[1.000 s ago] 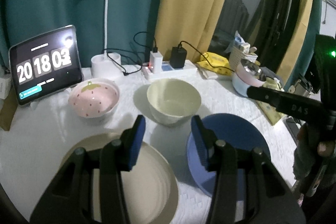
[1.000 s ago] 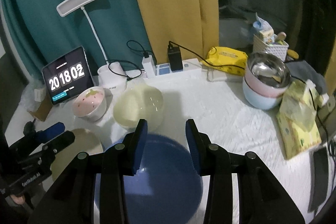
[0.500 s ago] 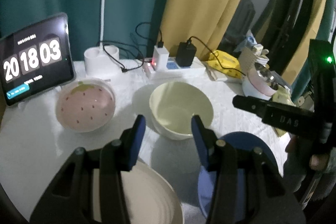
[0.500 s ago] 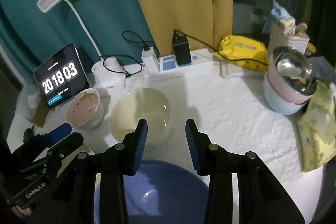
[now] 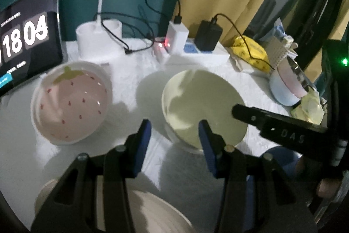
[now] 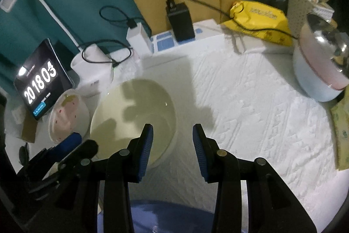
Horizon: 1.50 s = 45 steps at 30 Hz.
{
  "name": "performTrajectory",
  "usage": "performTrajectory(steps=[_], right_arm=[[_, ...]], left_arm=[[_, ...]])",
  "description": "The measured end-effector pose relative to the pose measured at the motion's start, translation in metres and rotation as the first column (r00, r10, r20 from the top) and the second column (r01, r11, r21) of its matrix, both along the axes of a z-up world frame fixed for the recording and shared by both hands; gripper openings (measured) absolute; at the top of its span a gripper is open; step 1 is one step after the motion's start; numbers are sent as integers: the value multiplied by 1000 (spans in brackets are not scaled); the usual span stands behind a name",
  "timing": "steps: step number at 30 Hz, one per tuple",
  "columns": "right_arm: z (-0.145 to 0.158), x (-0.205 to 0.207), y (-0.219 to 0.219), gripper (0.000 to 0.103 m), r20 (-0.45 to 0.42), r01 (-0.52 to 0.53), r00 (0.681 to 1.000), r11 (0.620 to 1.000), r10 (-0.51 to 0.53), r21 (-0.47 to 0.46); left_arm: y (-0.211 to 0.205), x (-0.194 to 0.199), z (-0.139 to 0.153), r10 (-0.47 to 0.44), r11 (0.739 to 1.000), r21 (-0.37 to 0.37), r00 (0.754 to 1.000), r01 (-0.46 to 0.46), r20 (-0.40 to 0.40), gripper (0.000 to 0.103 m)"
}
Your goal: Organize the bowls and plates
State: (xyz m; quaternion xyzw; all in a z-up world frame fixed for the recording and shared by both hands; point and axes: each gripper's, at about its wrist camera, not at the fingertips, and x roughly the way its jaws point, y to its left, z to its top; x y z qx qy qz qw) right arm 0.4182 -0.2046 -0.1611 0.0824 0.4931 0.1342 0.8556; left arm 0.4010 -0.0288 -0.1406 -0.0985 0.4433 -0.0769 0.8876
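Pale green bowl mid-bench, strawberry bowl to its left, cream plate and blue plate nearest, left tongs and right tongs both released, holding nothing

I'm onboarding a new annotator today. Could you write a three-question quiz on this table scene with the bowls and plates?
1. True or false: the left gripper is clamped on the strawberry bowl.
2. Which dish lies nearest the right gripper fingertips? A) pale yellow bowl B) strawberry bowl C) stacked pink and blue bowls
3. Fill in: at the bottom of the right wrist view, under the gripper, lies a ___ plate.

Key
1. False: its jaws stand open with nothing between them, and the bowl sits apart on the white cloth.
2. A
3. blue
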Motion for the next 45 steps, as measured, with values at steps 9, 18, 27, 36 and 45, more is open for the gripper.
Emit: performTrajectory(steps=[9, 18, 27, 36, 45], right_arm=[[-26, 13, 15, 39, -49, -16, 999, 1000, 15, -14], [-36, 16, 17, 27, -63, -10, 998, 1000, 10, 3], [-33, 13, 23, 24, -22, -17, 1000, 999, 16, -36], [-18, 5, 21, 21, 36, -10, 999, 1000, 10, -21], [8, -12, 22, 21, 100, -20, 995, 1000, 20, -5]], left_arm=[[-4, 12, -13, -3, 1000, 24, 1000, 3, -31, 46], [-11, 17, -19, -31, 999, 30, 999, 32, -28, 37], [-13, 13, -18, -27, 998, 52, 1000, 27, 0, 33], [-12, 1, -2, -18, 998, 69, 998, 14, 53, 33], [-10, -17, 24, -11, 997, 76, 994, 2, 112, 33]])
